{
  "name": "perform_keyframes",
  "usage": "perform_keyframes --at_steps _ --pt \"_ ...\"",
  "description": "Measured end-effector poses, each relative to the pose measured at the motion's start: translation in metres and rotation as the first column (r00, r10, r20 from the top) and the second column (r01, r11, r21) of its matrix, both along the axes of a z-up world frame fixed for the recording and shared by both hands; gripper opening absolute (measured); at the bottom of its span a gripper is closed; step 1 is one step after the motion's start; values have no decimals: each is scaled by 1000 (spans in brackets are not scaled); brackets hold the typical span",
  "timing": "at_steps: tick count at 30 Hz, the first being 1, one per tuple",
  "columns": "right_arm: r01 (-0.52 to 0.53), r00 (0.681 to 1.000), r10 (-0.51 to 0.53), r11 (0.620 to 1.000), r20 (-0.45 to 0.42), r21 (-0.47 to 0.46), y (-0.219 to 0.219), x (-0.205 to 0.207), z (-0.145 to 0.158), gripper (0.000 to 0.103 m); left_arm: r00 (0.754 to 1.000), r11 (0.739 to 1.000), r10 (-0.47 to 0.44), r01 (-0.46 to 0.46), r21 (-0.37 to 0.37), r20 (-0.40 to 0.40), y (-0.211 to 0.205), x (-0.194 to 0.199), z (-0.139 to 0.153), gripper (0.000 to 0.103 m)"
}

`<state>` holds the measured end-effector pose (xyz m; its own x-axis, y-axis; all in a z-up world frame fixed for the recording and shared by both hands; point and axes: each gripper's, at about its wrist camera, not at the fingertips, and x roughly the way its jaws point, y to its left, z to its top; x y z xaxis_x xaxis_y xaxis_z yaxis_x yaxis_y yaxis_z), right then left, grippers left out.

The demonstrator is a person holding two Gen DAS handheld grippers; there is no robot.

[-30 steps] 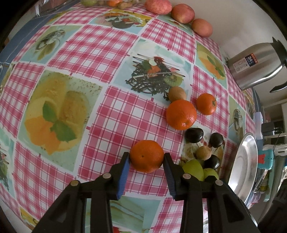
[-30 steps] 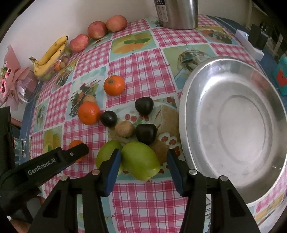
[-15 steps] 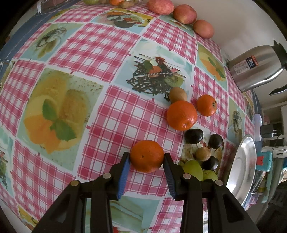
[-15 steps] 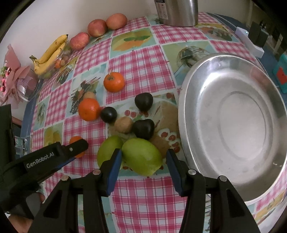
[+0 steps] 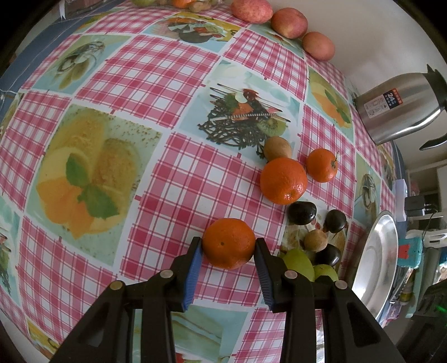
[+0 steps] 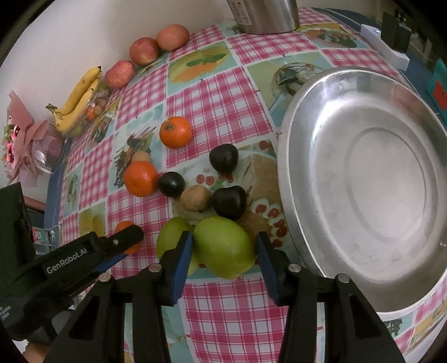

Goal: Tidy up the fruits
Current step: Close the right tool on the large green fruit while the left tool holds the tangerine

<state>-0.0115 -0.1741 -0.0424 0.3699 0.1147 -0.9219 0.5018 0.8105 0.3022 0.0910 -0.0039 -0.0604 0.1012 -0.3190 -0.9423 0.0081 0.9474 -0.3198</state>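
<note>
A: What does the left claw (image 5: 227,247) have?

B: It is clenched on a round orange tangerine (image 5: 228,242); both blue pads press the fruit's sides, low on the red-checked tablecloth of the table (image 5: 178,178).

A: And the right claw (image 6: 223,245)?

B: Its jaws are closing around a large green pear-shaped fruit (image 6: 225,247). The left pad touches the fruit, while at the right pad contact cannot be told. A second green fruit (image 6: 170,240) lies just beside it at nine o'clock, partly behind the left finger.

A: Where is the other fruit?

B: In the right wrist view, three dark plum-like fruits (image 6: 229,201) and a brown kiwi (image 6: 195,197) cluster at twelve o'clock from the held green one. Further at eleven o'clock sit a bigger orange (image 6: 141,178), touching another brown kiwi (image 6: 141,157) behind it, and a small stemmed tangerine (image 6: 176,131).

A: And the dish?

B: A wide round steel basin (image 6: 290,156) stands at three o'clock from the cluster, nothing in it. At the table's far edge by the wall lie three reddish apples (image 6: 144,50) and a bunch of yellow bananas (image 6: 76,97), with a steel kettle (image 6: 265,12) at twelve o'clock.
</note>
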Motion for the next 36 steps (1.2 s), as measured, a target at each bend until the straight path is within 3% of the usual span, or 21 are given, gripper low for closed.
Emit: perform_keyframes --at_steps 18,36 --pt "4 1000 -4 1000 22 5 1 0 5 47 1000 999 20 -20 -27 7 5 0 9 40" --pt "28 993 -22 998 115 -55 -8 -16 38 47 996 996 29 -22 -85 88 11 -6 53 40"
